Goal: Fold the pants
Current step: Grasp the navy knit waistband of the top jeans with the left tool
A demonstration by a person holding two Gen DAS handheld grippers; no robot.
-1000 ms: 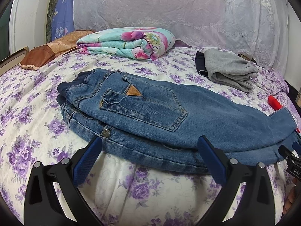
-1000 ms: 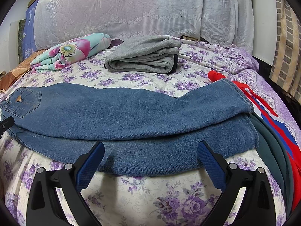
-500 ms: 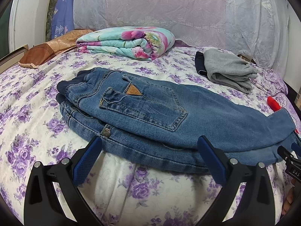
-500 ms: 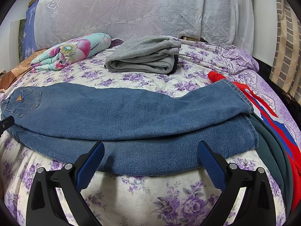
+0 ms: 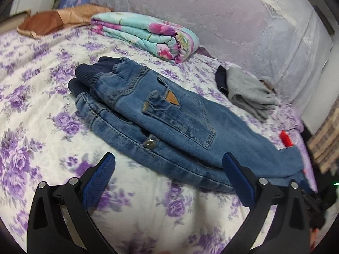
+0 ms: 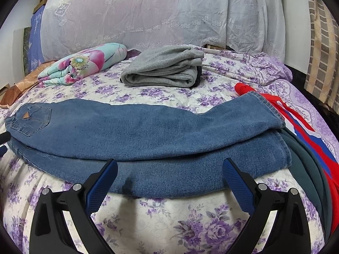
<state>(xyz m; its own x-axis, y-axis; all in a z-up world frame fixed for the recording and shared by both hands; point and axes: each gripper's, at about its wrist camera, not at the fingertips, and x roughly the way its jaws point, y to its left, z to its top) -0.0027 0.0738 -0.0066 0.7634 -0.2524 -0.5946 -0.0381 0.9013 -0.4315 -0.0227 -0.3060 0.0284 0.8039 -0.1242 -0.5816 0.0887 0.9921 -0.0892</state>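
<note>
Both tongs, left and right, gape wide and empty just short of the jeans, halved lengthwise on the bed. Pinching only the top leg could drag the layers apart.

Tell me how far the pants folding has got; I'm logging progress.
Done: the jeans lie on the bed folded lengthwise, one leg stacked on the other. In hand: nothing; the left gripper and right gripper are both open, short of the denim. Left: folding the legs up toward the waistband.
</note>
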